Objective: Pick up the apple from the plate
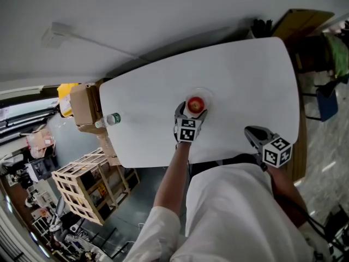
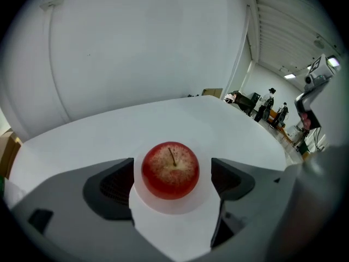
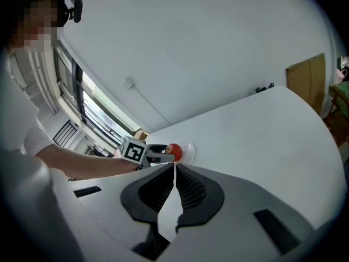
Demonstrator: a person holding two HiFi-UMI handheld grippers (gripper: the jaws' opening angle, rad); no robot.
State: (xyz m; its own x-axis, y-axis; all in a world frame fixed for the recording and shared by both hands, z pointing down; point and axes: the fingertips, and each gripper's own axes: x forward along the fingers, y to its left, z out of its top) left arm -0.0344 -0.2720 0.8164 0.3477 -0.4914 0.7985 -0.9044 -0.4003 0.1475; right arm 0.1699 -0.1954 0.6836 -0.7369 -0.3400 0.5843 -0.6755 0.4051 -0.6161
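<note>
Head view: the left gripper (image 1: 191,112) reaches over the white table (image 1: 245,75), its jaws on either side of the apple (image 1: 196,104). The apple sits on a clear plate (image 1: 208,96) toward the table's near edge. The right gripper (image 1: 252,133) is at the near edge, well to the right. A bottle (image 1: 111,119) sits at the left edge.

Left gripper view: only here do the gaps show. The jaws are spread wide, with the apple between them, stem up, touching neither pad. 2 people (image 2: 270,100) stand far right.

Right gripper view: its jaws are pressed together on nothing. Beyond them, the left gripper flanks the apple. A window (image 3: 92,113) shows only here.
</note>
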